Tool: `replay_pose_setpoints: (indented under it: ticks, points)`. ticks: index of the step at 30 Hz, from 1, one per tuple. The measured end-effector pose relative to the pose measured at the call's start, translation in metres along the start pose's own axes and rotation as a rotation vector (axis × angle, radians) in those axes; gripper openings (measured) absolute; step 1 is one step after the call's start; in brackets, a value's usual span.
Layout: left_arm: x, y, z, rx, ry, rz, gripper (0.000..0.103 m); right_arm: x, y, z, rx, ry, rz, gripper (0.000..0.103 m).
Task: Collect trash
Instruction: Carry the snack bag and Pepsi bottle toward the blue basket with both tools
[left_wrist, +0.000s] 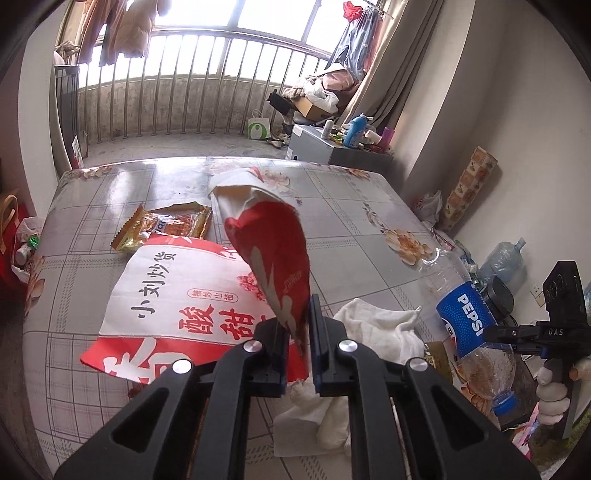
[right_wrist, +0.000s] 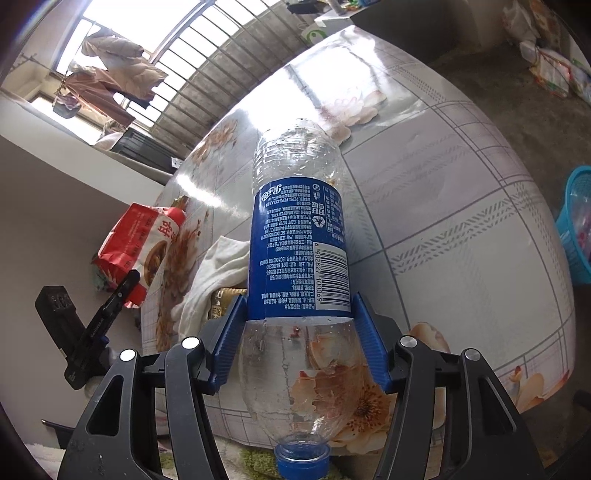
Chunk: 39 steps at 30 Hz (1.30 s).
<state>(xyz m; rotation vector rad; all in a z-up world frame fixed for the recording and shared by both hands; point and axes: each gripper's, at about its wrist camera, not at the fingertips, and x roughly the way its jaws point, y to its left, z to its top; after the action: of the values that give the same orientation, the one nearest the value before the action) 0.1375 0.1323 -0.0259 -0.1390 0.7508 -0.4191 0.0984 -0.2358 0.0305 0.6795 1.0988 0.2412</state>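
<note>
Red snack bag (left_wrist: 273, 266) pinched in the left gripper (left_wrist: 298, 332), Pepsi bottle (right_wrist: 299, 251) clamped in the right gripper (right_wrist: 299, 332) (cap down) — large wrapper (left_wrist: 177, 295), orange packet (left_wrist: 166, 225), white cloth (left_wrist: 376, 325) remain — roughly halfway, I'd guess

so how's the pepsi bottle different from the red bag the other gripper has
The Pepsi bottle is rigid clear plastic with a blue label and cap; the red paper bag is soft, crumpled, red and white. The right gripper clamps the bottle around its middle, cap toward the camera; the left gripper pinches the bag by one edge, leaving the rest sticking up. Both look empty and are lifted off the table.
</note>
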Motion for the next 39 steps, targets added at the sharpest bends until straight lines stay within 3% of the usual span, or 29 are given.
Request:
replay_pose_setpoints:
  ticks: [28,39]
  points:
    - [-0.058,-0.067,0.041,0.130,-0.197,-0.204,0.007,-0.052,-0.019,-0.008,0.035,-0.138,0.173,0.054]
    - [-0.049,-0.144,0.067,0.256,-0.201,-0.320,0.007,-0.089,-0.048,-0.015,0.085,-0.234,0.232,0.054]
